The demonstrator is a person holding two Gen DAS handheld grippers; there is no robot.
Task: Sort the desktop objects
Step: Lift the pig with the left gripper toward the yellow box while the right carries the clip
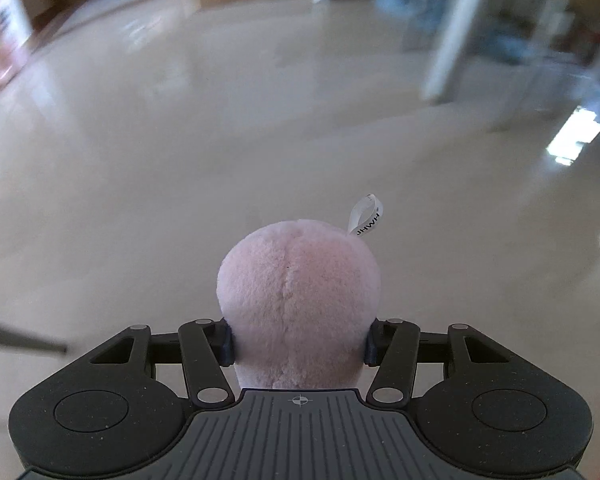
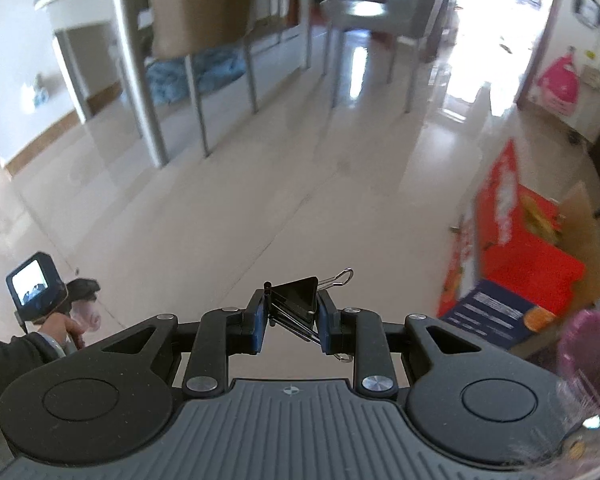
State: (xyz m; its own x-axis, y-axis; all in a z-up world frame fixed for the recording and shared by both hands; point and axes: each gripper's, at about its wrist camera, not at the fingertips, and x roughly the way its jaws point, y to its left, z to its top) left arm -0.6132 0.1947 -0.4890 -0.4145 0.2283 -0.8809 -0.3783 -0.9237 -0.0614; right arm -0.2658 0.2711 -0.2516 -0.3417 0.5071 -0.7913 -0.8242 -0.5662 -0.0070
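My left gripper [image 1: 298,344] is shut on a pink plush toy [image 1: 298,292], which fills the gap between the fingers and carries a white fabric tag [image 1: 367,216] on top. It is held in the air above a shiny beige floor. My right gripper [image 2: 290,322] is shut on a black binder clip [image 2: 296,296] with silver wire handles, also held in the air above the floor. The left gripper with its small screen [image 2: 34,284] and the person's hand show at the lower left of the right wrist view.
A red and orange cardboard box [image 2: 516,240] stands at the right. A purple translucent object [image 2: 588,352] is at the lower right edge. Table legs [image 2: 140,92] and a grey chair [image 2: 380,12] stand further off on the tiled floor [image 2: 260,184].
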